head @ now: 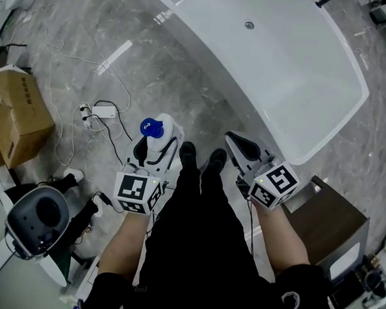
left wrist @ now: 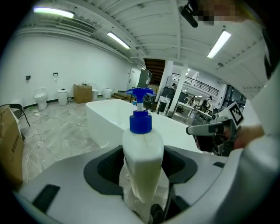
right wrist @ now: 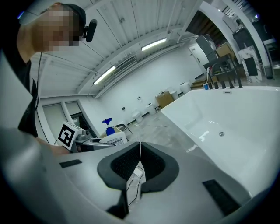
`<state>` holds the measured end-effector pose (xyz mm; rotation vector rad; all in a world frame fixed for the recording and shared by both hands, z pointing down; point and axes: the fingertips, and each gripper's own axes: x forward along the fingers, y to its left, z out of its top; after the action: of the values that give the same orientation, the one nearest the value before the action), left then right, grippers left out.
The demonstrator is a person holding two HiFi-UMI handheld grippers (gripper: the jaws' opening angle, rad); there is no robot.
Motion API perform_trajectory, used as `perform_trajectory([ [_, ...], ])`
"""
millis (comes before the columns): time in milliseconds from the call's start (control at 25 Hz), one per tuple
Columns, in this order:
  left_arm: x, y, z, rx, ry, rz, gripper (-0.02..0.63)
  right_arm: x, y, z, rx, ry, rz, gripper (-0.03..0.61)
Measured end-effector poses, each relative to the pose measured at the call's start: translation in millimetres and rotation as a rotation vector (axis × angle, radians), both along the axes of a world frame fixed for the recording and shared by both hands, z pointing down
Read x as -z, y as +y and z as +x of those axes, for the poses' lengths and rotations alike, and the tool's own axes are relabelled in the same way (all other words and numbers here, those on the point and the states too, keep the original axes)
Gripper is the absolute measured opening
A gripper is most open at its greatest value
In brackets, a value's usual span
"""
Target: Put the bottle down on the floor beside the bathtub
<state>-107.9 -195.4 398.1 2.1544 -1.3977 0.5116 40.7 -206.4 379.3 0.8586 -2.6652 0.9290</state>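
A white bottle (head: 160, 131) with a blue pump top stands upright between the jaws of my left gripper (head: 156, 141), which is shut on its body, above the grey marble floor (head: 152, 71). In the left gripper view the bottle (left wrist: 142, 157) fills the gap between the dark pads. The white bathtub (head: 281, 65) lies ahead and to the right. My right gripper (head: 240, 145) hangs beside the tub's near edge, its pads pressed together with nothing between them (right wrist: 140, 148). From the right gripper view the bottle (right wrist: 111, 136) shows at the left.
A cardboard box (head: 14, 112) sits at the left. A white power strip (head: 103, 110) with loose cables lies on the floor ahead of the bottle. A brown cabinet (head: 331, 226) stands at the right, a grey device (head: 38, 217) at the lower left. The person's shoes (head: 188, 153) are between the grippers.
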Motion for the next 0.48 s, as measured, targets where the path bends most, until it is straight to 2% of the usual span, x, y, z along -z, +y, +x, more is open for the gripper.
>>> perform_trajectory([
  [200,-49,-12,8,-0.050,0.007,-0.035,0.265,-49,-14,-17,0.024,0.024,-0.015,0.029],
  [360,-86,-23,10,-0.099,-0.012,-0.038,0.265,-83,-27,-22,-0.001,0.008,-0.015,0.029],
  [480,-126,-29,16,-0.111,-0.034,-0.075,0.265,-129,-30,-18,-0.025,-0.020,-0.060,0.029],
])
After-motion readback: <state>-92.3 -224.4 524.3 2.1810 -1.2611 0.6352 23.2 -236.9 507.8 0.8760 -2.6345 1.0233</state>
